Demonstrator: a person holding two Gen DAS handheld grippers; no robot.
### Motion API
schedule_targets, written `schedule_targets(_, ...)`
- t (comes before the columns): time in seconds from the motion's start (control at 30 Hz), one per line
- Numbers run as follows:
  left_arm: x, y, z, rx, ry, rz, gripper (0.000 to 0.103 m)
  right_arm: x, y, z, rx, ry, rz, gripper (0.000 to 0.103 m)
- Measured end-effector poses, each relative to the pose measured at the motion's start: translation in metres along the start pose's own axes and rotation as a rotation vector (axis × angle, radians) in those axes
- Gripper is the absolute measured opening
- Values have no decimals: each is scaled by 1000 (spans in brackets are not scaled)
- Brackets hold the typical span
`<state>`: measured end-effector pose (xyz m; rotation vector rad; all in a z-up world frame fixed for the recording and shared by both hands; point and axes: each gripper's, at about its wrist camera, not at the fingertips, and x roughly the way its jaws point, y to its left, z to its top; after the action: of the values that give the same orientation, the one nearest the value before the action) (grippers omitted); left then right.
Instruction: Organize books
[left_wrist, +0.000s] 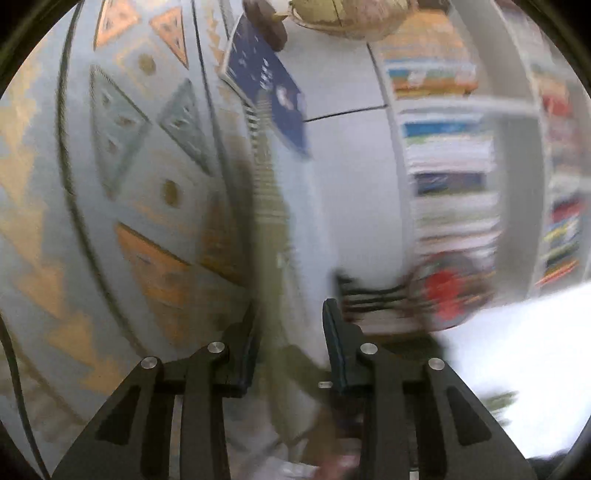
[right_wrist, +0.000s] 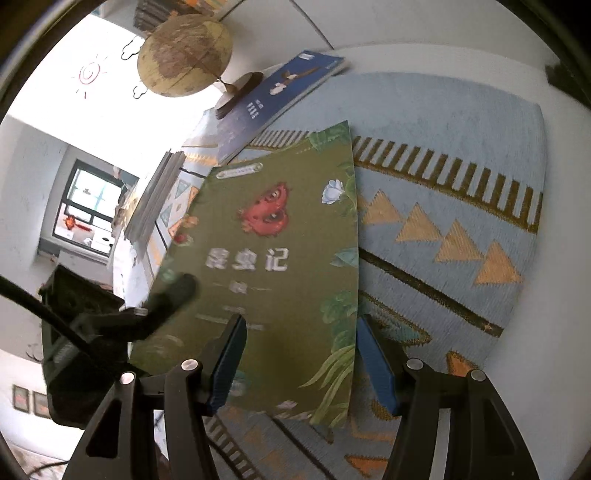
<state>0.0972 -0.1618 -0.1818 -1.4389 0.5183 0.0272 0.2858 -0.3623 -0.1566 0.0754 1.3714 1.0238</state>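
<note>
Green book (right_wrist: 280, 258) stands clamped in the left gripper (right_wrist: 173, 295); right gripper (right_wrist: 301, 356) straddles its lower edge, jaws apart.

Green book (right_wrist: 280, 266): olive cover, red bug art, white title, leaf border; closed, lifted at a tilt above the rug. Navy book (right_wrist: 273, 99): closed, flat at rug's far edge, touching the globe base. Shelf books (left_wrist: 448, 177): packed, blurred.

Pale tiled floor (right_wrist: 424, 26), patterned blue rug (right_wrist: 461, 177); white wall (right_wrist: 33, 166), dark-framed window (right_wrist: 92, 206), white shelving (left_wrist: 513, 110)
</note>
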Motion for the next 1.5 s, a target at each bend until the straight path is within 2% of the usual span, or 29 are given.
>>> schedule_targets(0.07, -1, -1, 0, -44, 0, -73, 28, -2, -9, 2, 80, 23, 88, 70)
schedule_targets(0.1, 0, -1, 0, -66, 2, -102, 28, 0, -15, 2, 127, 44, 121, 77)
schedule_targets(0.17, 2, 1, 2, -109, 14, -146, 28, 5, -29, 1, 230, 86, 224, 77)
schedule_targets(0.27, 5, 2, 2, -106, 33, -107, 28, 9, -37, 2, 309, 96, 306, 77)
schedule_targets(0.37, 1, 17, 3, -192, 25, -126, 28, 6, -35, 4, 315, 81, 320, 74)
schedule_targets(0.43, -4, 22, 2, -174, 16, -51, 28, 2, -30, 6, 283, 70, 297, 60)
schedule_targets(0.53, -7, 34, 0, -239, 28, -57, 28, -4, -19, 10, 197, 52, 257, 45)
schedule_targets(0.57, -8, 36, -1, -251, 27, -67, 28, -4, -16, 10, 174, 54, 241, 43)
schedule_targets(0.63, -9, 46, -5, -358, 10, -174, 28, 0, -12, 10, 135, 57, 212, 43)
schedule_targets(0.67, -9, 47, -5, -380, 4, -198, 28, 1, -12, 8, 130, 57, 216, 43)
schedule_targets(0.77, -11, 41, -5, -338, 8, -174, 28, 10, -20, 3, 186, 102, 224, 48)
schedule_targets(0.8, -10, 41, -5, -348, 16, -189, 28, 13, -22, 3, 205, 118, 232, 59)
schedule_targets(0.9, -10, 40, -5, -346, 30, -190, 28, 16, -32, 3, 281, 123, 332, 61)
schedule_targets(0.97, -10, 39, -6, -306, 40, -125, 28, 14, -33, 5, 294, 114, 366, 55)
schedule_targets(1.03, -8, 27, -6, -185, 55, 49, 28, 9, -25, 9, 246, 94, 341, 38)
schedule_targets(1.07, -6, 16, -7, -85, 66, 196, 28, 6, -20, 11, 215, 84, 315, 36)
schedule_targets(1.1, -1, 6, -9, -8, 79, 298, 30, 3, -13, 11, 162, 69, 268, 32)
schedule_targets(1.13, 4, -4, -12, 73, 86, 391, 30, 2, -8, 12, 123, 58, 235, 27)
schedule_targets(1.2, 13, -26, -21, 240, 82, 543, 30, 2, 8, 11, 10, 48, 147, 26)
schedule_targets(1.3, 23, -52, -35, 428, 60, 680, 30, 4, 27, 4, -148, 33, 24, 26)
schedule_targets(1.33, 25, -56, -39, 467, 56, 702, 30, 4, 31, 1, -190, 22, -8, 26)
schedule_targets(1.4, 27, -68, -46, 550, 51, 744, 30, 1, 35, -3, -244, 2, -21, 26)
schedule_targets(1.5, 25, -74, -55, 621, 52, 779, 30, -6, 38, -9, -320, -22, -34, 26)
